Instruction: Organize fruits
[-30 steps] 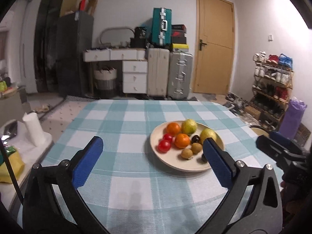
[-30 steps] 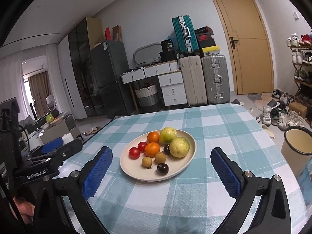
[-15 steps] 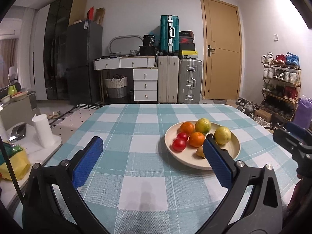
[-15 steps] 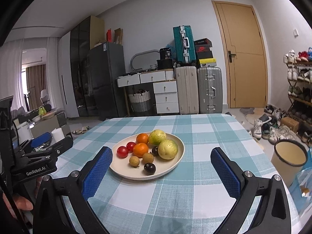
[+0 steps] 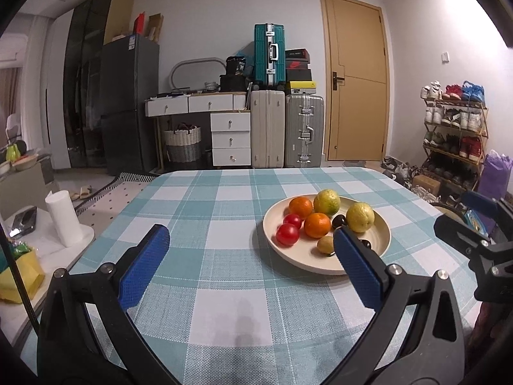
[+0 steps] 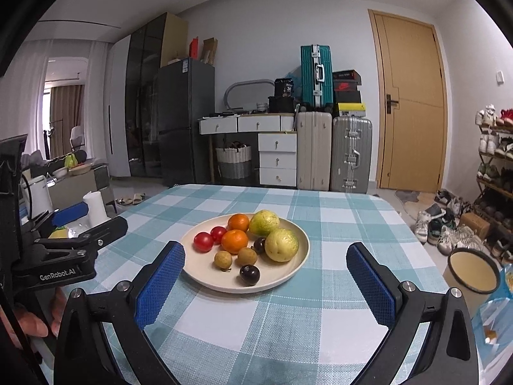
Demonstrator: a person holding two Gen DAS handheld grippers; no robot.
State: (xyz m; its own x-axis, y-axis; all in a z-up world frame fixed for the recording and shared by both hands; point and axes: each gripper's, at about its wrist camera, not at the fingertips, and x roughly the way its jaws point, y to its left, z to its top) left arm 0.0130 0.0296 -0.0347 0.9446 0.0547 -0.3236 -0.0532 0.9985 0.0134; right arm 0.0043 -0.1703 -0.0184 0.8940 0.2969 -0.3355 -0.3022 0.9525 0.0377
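Observation:
A cream plate [image 6: 298,258] on the checked tablecloth holds two oranges [image 6: 235,241], two red tomatoes [image 6: 203,241], two yellow-green guavas [image 6: 281,244], two small brown fruits [image 6: 223,260] and two dark plums [image 6: 249,275]. The same plate [image 5: 301,261] lies right of centre in the left wrist view. My left gripper [image 5: 250,263] is open above the cloth, short of the plate and left of it, holding nothing. My right gripper [image 6: 266,280] is open in front of the plate with nothing between its pads.
A cream bin [image 6: 471,272] stands off the table's right edge. A paper roll [image 5: 64,218] and yellow bag [image 5: 19,276] sit on a low surface at the left. Suitcases [image 5: 285,128], drawers and a shoe rack [image 5: 455,134] line the room behind.
Both grippers have dropped lower and levelled, so the view looks more across the table. The plate sits further right in the left view. Both jaws stayed open and no fruit moved.

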